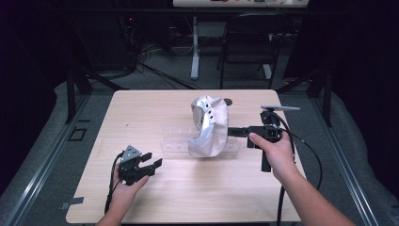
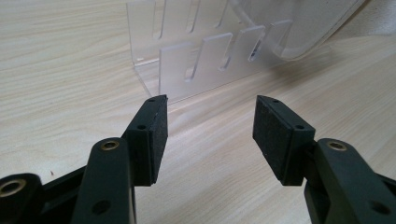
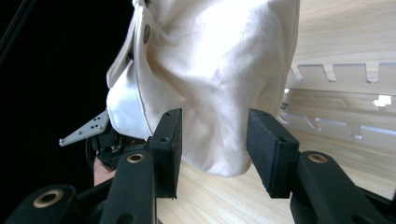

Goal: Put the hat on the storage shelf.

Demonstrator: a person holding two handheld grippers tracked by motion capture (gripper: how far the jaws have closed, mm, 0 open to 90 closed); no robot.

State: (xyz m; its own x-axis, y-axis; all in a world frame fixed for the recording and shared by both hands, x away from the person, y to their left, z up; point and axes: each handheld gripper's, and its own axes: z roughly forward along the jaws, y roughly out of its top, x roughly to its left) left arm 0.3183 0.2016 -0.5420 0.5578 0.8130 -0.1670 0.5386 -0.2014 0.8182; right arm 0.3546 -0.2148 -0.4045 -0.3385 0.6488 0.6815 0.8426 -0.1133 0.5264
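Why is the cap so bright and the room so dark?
High view: light falls on the table and the shiny cap, which glares, while the room behind stays almost black. Right gripper view: the cap is washed out white, with black beside it. Left gripper view: the clear rack is a little blurry and the cap edge above it hazy; the near pads look sharp.

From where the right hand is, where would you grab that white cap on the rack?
Probably the cap's soft crown, coming in level from the table's right side. It stands upright on the clear rack, its rounded cloth bulging toward the right tongs, whose open jaws already flank its lower edge.
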